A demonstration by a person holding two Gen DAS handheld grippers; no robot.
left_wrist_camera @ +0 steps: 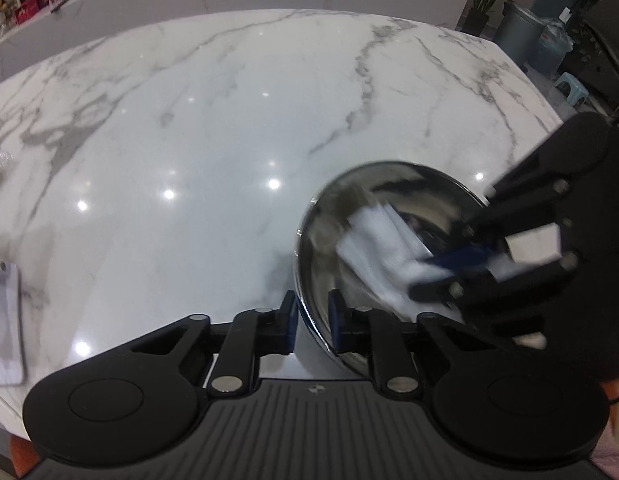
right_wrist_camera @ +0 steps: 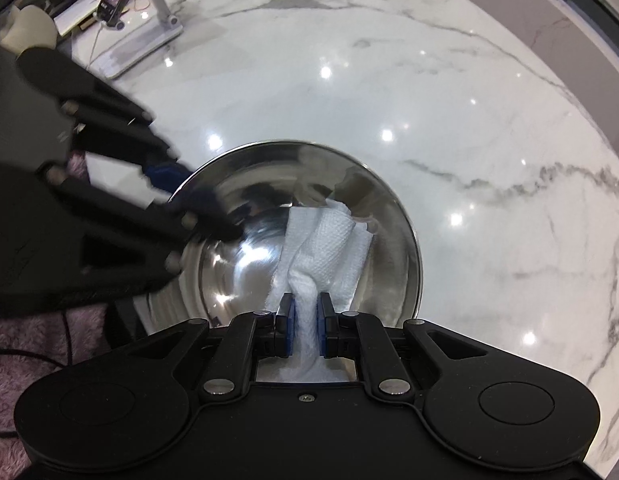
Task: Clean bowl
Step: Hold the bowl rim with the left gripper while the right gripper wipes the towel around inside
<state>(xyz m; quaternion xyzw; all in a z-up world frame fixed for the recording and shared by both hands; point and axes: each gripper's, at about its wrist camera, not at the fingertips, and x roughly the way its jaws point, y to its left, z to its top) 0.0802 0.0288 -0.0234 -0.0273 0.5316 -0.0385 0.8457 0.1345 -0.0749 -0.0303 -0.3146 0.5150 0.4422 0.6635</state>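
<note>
Your left tongs [left_wrist_camera: 312, 322] clench the steel bowl's [right_wrist_camera: 405, 248] rim while your right tongs [right_wrist_camera: 305, 322] pinch the paper towel [right_wrist_camera: 329, 236] inside it, so wiping looks midway, unfinished.

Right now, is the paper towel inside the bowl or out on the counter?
Inside. The paper towel lies against the steel bowl interior, its bunched end pinched in the right gripper.
</note>
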